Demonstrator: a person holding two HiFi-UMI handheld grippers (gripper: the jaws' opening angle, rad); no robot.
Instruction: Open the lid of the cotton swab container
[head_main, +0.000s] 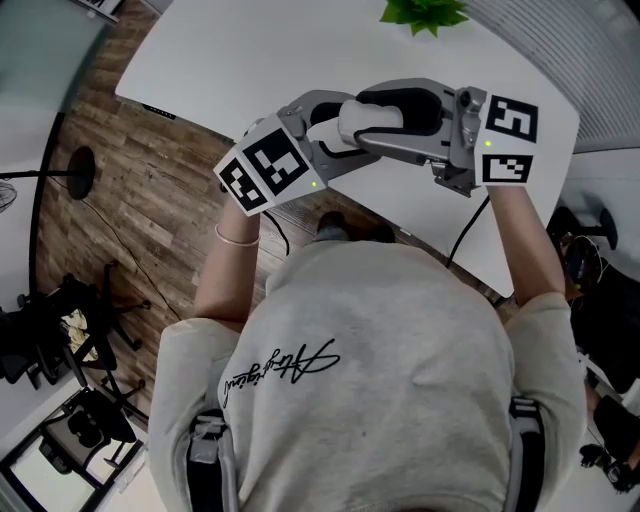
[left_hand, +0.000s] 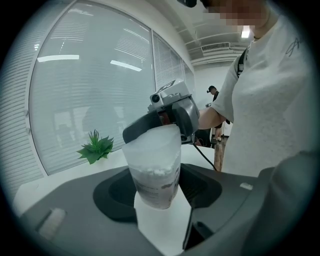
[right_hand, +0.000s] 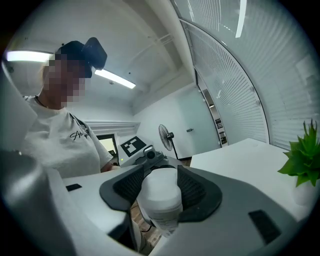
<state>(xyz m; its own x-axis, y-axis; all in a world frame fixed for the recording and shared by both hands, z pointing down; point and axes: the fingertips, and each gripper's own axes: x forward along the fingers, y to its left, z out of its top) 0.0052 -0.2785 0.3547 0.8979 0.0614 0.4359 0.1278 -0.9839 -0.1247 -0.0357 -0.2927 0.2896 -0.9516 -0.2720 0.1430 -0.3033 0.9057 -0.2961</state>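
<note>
Over the near edge of the white table (head_main: 300, 50), two grippers hold one cotton swab container (left_hand: 154, 160) between them.

From where I stand, the container hangs in the air, clear of the tabletop, lying roughly level between the two claws. The left gripper (left_hand: 159, 200) is clamped on the labelled body, where white swabs show through the cloudy wall. The right gripper (right_hand: 160, 197) faces it, its dark ribbed pads pressed on the white lid (right_hand: 160, 187), which sits on the container. A small green plant (left_hand: 95, 147) stands farther back on the table.
</note>
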